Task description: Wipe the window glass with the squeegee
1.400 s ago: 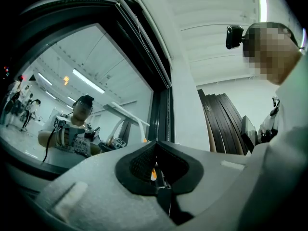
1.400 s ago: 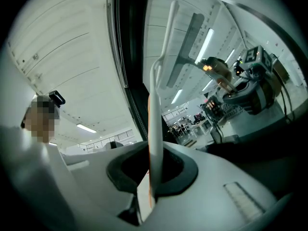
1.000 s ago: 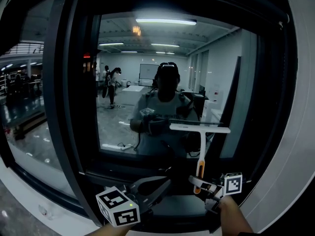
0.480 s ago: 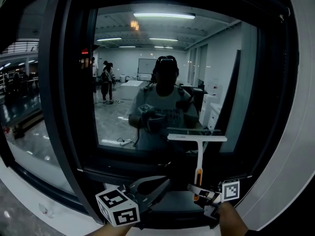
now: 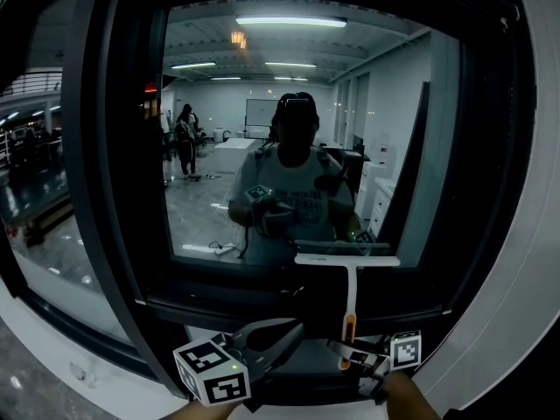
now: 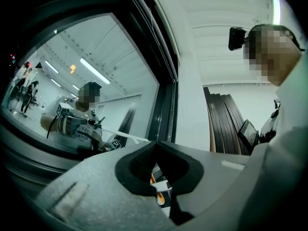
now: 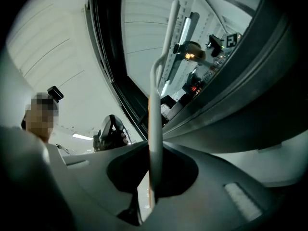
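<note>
Squeegee [image 5: 352,283] handle sits clamped in our right gripper [image 5: 353,350], blade low on the window glass [image 5: 219,147]; our left gripper [image 5: 284,331] is closed and empty. We judge this wiping stroke near its bottom; next comes lifting the blade and restarting higher.

- Dark bottom rail [image 5: 219,297] of the window frame, running across under the glass [image 5: 210,129] as a sill.
- Set against the glass just above that rail: white blade of the squeegee [image 5: 346,260], level, with the handle hanging straight down across the rail.
- Below and left of the rail, a white ledge [image 5: 66,339] curving along the frame.
- Past the ledge at bottom left, a grey speckled floor [image 5: 13,383], too dim to tell more.
- Seen in the glass: a pale, shiny floor [image 5: 197,217] with a white cable [image 5: 219,250] lying on it near the lower edge.
</note>
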`<state>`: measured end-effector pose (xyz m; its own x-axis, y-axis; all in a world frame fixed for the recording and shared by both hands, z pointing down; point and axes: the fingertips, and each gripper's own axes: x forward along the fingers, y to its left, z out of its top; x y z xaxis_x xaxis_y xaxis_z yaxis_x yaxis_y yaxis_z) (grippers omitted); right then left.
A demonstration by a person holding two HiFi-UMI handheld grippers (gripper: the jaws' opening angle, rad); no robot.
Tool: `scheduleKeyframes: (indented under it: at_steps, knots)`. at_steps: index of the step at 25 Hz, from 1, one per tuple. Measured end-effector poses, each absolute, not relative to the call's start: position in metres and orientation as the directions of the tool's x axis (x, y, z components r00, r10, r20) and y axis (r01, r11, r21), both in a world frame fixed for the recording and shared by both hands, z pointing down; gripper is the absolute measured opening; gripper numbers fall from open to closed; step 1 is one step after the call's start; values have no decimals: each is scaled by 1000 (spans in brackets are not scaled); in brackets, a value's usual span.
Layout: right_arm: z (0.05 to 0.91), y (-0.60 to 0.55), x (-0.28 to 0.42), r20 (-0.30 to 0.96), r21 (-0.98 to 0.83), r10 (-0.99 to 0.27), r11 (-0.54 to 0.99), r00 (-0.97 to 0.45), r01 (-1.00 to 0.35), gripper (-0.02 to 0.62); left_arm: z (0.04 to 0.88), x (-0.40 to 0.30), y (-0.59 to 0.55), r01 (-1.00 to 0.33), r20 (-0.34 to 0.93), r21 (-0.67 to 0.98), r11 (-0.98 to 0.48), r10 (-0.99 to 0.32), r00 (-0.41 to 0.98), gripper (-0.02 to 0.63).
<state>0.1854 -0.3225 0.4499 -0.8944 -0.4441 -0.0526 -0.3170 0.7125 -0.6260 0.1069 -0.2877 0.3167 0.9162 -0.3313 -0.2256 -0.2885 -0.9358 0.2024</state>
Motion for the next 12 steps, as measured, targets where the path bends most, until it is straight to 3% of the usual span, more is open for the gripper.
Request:
scheduleKeyframes:
  at_steps: [12]
  knots:
    - [455,-317,179,-57,-625,-437,717,-898,-310,25,326,111,-294,-278,-228,220,-935,-326,917,-3]
